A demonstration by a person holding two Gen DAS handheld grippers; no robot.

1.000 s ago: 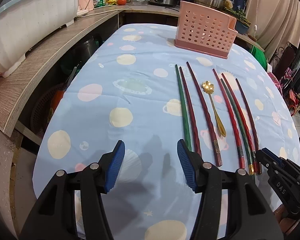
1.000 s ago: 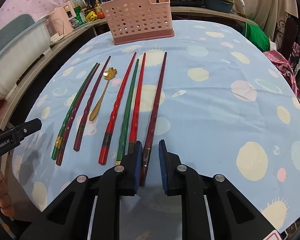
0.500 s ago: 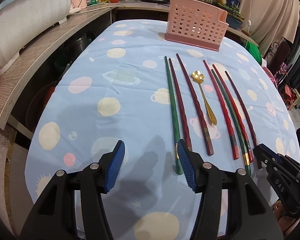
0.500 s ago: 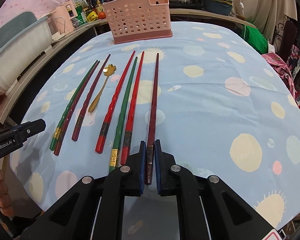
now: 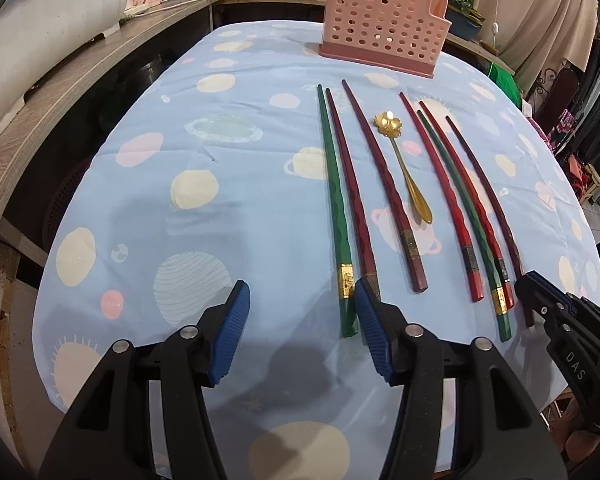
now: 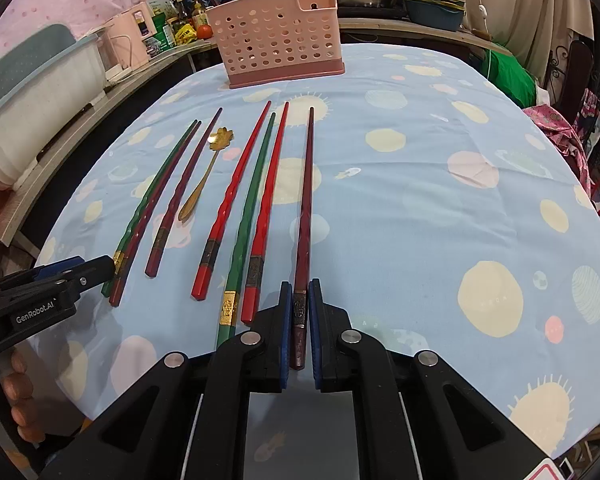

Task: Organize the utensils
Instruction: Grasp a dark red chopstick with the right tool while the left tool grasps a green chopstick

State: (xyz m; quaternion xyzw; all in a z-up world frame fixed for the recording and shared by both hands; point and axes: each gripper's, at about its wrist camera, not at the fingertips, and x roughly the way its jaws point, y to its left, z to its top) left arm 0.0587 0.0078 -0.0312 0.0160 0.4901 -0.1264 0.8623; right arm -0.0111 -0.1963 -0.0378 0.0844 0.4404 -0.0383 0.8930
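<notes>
Right gripper, bottom centre of the right wrist view: blue pads are clamped on the thick end of a dark maroon chopstick, which runs straight up the frame over the blue patterned tablecloth. The jaws have just been closing, with that chopstick between them.

Left gripper, bottom centre of the left wrist view: jaws are held apart, nothing grasped. The butt of a green chopstick is seen just inside the right-hand pad; whether it is touched cannot be told. A dark red chopstick lies just beside it, its near end hidden behind that pad.

Mid-frame, remaining utensils are laid roughly parallel on the cloth. Left to right in the right wrist view: a green/dark-red pair, a further maroon stick, a gold spoon with a flower-shaped bowl, a red stick, a green stick, a red stick, then the gripped one.

Upper centre: a pink perforated utensil holder stands upright on the table's far end, well apart from the chopstick tips.

Far background: a wooden counter is noted with pots and bottles.
</notes>
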